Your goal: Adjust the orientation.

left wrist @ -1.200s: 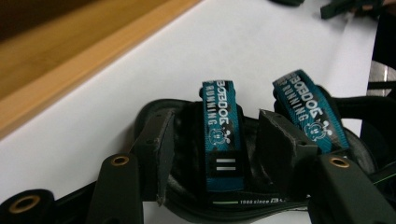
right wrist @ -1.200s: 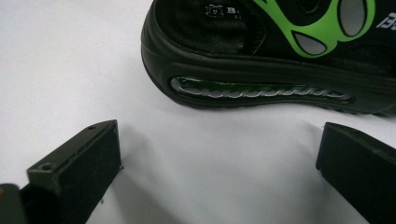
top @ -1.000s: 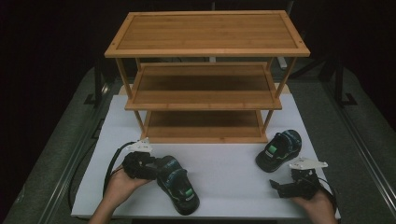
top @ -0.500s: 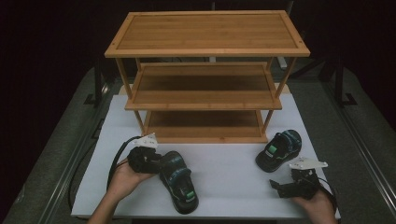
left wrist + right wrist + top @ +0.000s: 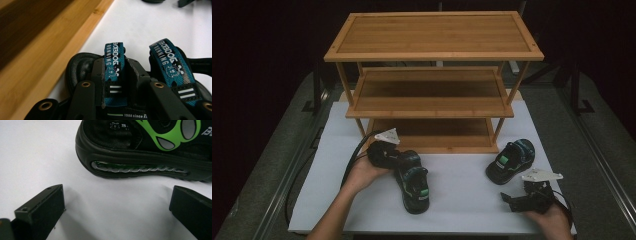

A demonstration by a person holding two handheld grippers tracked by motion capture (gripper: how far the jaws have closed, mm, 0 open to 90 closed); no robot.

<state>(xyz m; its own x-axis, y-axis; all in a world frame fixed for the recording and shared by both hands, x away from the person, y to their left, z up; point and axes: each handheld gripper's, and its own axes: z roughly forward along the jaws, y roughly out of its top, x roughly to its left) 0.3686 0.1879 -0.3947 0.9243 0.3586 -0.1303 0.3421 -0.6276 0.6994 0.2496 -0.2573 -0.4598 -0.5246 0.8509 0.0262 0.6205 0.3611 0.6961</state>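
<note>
A black sandal (image 5: 414, 182) with teal straps and green marks lies on the white mat, just in front of the rack's bottom shelf. My left gripper (image 5: 401, 161) is shut on its rear teal strap (image 5: 114, 62), the jaws having just been closing on it; the second strap (image 5: 172, 62) is beside it. The matching sandal (image 5: 511, 161) sits at the right, its black sole and green pattern (image 5: 140, 157) close ahead of my right gripper (image 5: 117, 195). That right gripper (image 5: 509, 200) rests open near the front right edge, with only the mat between its jaws.
A three-tier bamboo shoe rack (image 5: 432, 35) stands at the back of the white mat (image 5: 462, 210); its bottom shelf edge (image 5: 50, 50) runs close along the held sandal. Dark floor and metal rails flank the table.
The left hand has carried its sandal away from the front edge, toward the rack and a little right. The right hand and the other sandal have stayed still.
</note>
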